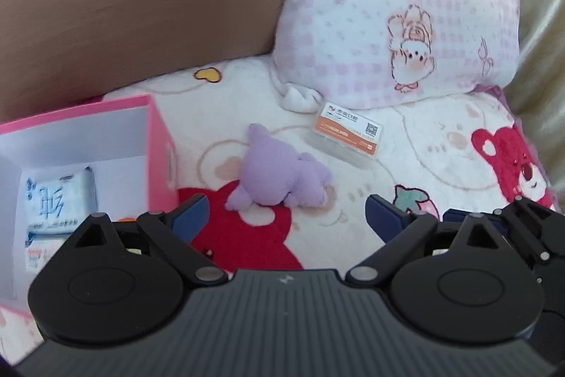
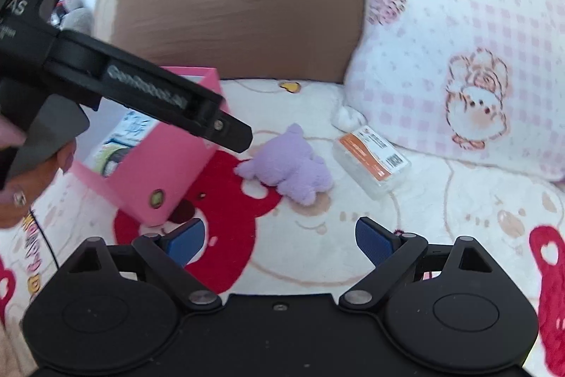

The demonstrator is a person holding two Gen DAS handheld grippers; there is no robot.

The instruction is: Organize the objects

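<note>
A small purple plush toy (image 1: pixel 282 177) (image 2: pixel 293 165) lies on the patterned blanket, just beyond my left gripper (image 1: pixel 286 211), whose blue pads stand wide apart with nothing between them. A clear plastic case with an orange label (image 1: pixel 348 136) (image 2: pixel 372 161) lies to the toy's right, by the pink pillow. The open pink box (image 1: pixel 160 143) (image 2: pixel 159 179) stands at the left; a white and blue tissue pack (image 1: pixel 58 200) lies inside it. My right gripper (image 2: pixel 280 241) hangs open above the blanket, nearer than the toy. In the right wrist view the left gripper's body (image 2: pixel 148 94) reaches in from the upper left.
A brown cushion (image 1: pixel 141 9) (image 2: pixel 254 23) with a cloud design and a pink checked pillow (image 1: pixel 406 6) (image 2: pixel 459 41) lean at the back. The white blanket (image 1: pixel 406 172) with red bear prints covers the bed. A person's hand (image 2: pixel 21 172) holds the left gripper's handle.
</note>
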